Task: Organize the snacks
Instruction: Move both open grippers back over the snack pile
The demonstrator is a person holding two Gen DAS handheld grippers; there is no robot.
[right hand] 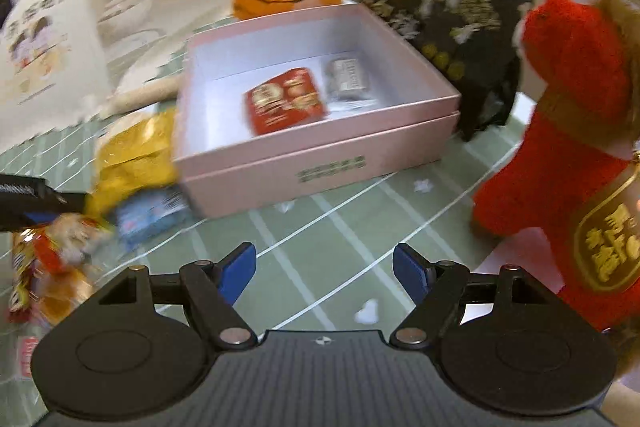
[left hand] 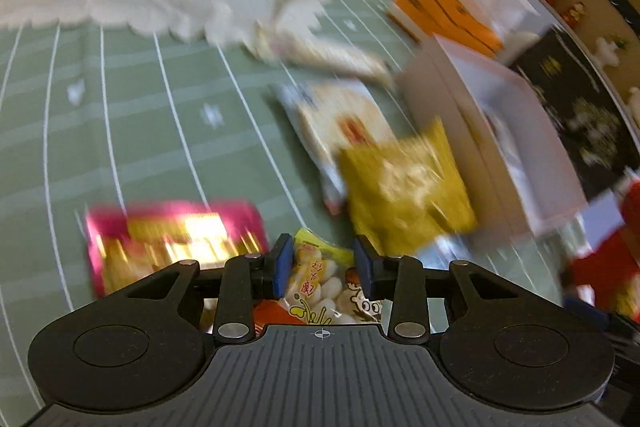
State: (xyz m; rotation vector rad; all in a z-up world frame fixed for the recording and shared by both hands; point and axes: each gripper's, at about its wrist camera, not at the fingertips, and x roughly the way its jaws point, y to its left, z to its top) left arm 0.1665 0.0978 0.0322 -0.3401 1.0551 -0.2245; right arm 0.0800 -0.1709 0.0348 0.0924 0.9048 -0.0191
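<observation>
Gripping a small yellow-and-white snack packet (left hand: 320, 283) between its blue-padded fingers (left hand: 280, 267), the left gripper (left hand: 322, 267) hangs above the green striped counter (left hand: 140, 115). From it, a pink snack bag (left hand: 172, 239) lies at 9 o'clock and a crinkled yellow pouch (left hand: 404, 183) at 1 o'clock. The right gripper (right hand: 324, 267) is released and empty, with the open pink cardboard box (right hand: 320, 163) at 12 o'clock holding 2 packets, 1 red (right hand: 284, 101) and 1 silver (right hand: 346, 81).

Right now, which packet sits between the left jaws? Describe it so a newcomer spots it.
Start at the pink box on the green striped tablecloth. Nearer than the yellow bag beside it lies a small yellow-and-clear packet, white pieces visible inside, red lettering and a cartoon figure.
</observation>
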